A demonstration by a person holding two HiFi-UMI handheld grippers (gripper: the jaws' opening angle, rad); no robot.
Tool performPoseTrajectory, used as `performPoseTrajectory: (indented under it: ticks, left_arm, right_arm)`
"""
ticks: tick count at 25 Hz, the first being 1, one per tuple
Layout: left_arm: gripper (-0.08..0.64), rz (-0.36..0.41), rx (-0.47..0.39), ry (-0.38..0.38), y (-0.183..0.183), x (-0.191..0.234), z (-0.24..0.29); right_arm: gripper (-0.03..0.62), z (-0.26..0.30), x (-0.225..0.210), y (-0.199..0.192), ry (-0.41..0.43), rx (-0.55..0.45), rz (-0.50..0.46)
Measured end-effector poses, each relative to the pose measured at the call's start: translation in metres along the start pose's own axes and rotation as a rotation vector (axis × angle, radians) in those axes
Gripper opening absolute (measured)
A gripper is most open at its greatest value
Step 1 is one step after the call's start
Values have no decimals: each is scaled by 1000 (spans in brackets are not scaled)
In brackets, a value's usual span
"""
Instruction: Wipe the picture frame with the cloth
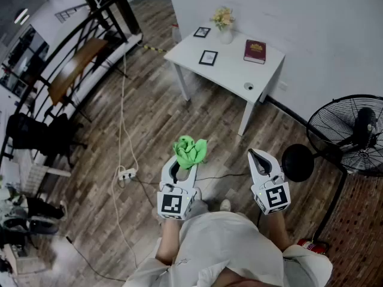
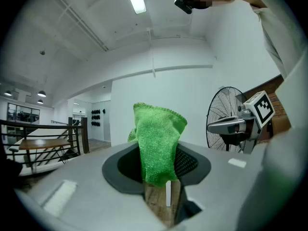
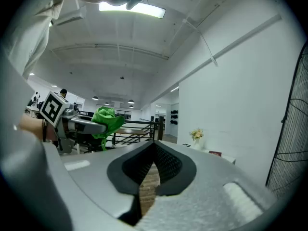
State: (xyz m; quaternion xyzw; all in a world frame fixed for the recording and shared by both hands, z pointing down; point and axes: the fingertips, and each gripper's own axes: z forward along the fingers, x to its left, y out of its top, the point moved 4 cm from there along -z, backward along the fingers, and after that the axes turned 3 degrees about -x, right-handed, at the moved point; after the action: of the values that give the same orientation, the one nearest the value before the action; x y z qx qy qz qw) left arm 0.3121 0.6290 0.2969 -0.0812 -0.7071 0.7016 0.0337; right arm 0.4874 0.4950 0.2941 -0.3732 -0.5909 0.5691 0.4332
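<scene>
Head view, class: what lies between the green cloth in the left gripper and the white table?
Bare wood-plank floor separates the green cloth, clamped in the left gripper, from the white table, seen in head view.

Cloth [image 2: 159, 143]: green knitted fabric, rough, matt. Floor [image 1: 149, 118]: wood planks, matt. Table [image 1: 230, 70]: smooth white.

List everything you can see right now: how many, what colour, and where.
Table: one, white, by the wall.
Picture frames: two, black, on the table.
Flower vase: one, white, on the table.
Book: one, dark red, on the table.
Fan: one, black, right of the table.
Power strip: one, white, on the floor.
Cloth: one, green, in the left gripper.
Left gripper: one, white, shut on the cloth.
Right gripper: one, white, shut, empty.
</scene>
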Motion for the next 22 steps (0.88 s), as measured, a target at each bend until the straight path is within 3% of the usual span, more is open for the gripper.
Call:
performPoseTrajectory:
  ticks: [10, 22]
  left_arm:
    - [167, 16, -15, 5, 3, -18, 7]
    - [167, -5, -6, -22, -15, 58, 80]
  right_arm:
    - [5, -1, -15, -5, 21, -35, 44]
    - [5, 97, -29, -10, 17, 9, 45]
